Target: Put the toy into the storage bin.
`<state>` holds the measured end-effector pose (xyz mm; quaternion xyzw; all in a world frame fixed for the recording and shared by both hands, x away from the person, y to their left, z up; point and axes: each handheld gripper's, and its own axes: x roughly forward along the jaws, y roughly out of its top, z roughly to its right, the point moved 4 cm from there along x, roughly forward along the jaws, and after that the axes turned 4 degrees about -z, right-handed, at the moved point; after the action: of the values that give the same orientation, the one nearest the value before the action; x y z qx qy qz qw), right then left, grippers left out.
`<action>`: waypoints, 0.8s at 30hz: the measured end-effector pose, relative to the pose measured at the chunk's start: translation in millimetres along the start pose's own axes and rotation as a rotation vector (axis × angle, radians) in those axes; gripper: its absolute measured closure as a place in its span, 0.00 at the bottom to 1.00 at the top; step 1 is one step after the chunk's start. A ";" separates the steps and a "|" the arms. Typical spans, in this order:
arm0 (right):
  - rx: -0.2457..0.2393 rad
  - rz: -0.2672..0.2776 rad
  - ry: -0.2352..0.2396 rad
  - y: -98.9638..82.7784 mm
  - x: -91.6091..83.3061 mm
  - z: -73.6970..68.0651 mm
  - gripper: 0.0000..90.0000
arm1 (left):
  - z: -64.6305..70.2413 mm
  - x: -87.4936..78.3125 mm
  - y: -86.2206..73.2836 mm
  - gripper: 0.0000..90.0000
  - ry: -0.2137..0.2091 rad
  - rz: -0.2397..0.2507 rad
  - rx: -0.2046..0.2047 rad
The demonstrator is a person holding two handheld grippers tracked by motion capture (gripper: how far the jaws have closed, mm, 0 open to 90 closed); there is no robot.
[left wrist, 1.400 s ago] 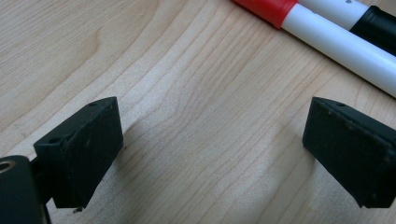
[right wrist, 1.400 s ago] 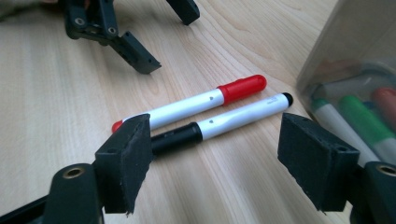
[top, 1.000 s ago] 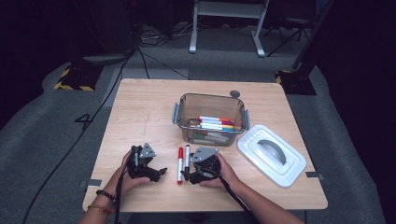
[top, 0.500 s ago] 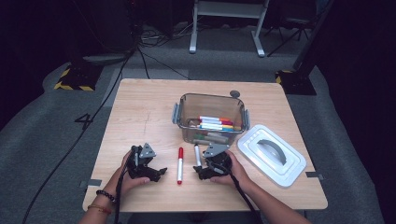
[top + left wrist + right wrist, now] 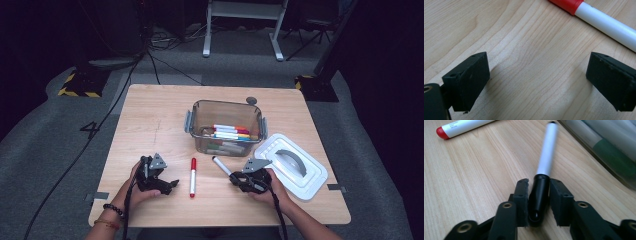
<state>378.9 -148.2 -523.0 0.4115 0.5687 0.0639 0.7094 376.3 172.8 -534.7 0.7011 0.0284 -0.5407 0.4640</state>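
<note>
A white marker with a black cap (image 5: 220,165) lies slanted on the wooden table (image 5: 150,120), in front of the clear box. My right gripper (image 5: 236,176) has just been closing and is shut on its black cap. In the right gripper view both pads of the gripper (image 5: 539,185) press the cap, and the white barrel (image 5: 546,152) points away. A red-capped marker (image 5: 193,172) lies between the two grippers. My left gripper (image 5: 169,184) rests left of it, open, with bare wood between its jaws (image 5: 536,75). The red-capped marker (image 5: 604,25) lies just beyond it.
A clear plastic box (image 5: 225,107) holding several coloured markers stands mid-table. Its wall (image 5: 609,150) is close on the right in the right gripper view. The white lid (image 5: 295,170) lies right of my right hand. The red-capped marker (image 5: 464,126) lies at the far left of that view.
My right gripper has moved to the right, taking the black-capped marker away from beside the red-capped one, and its jaws have closed on the cap. The left gripper has stayed put.
</note>
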 end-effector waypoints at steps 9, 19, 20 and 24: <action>0.021 0.007 0.006 3.3 3.5 12.7 0.82 | 0.0 0.0 0.0 0.06 0.000 0.000 0.000; -0.022 -0.005 0.051 4.0 2.9 17.0 0.83 | -0.1 0.0 0.0 0.06 0.000 0.000 -0.001; -0.033 -0.009 0.058 4.1 2.5 17.0 0.83 | -0.1 0.0 0.1 0.06 0.000 0.001 -0.001; -0.051 0.002 0.062 4.7 -3.3 18.1 0.83 | -0.2 0.1 0.1 0.06 -0.001 0.000 0.001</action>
<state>395.0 -156.2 -517.2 0.3918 0.5882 0.0917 0.7015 376.5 172.9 -534.7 0.7009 0.0279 -0.5412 0.4638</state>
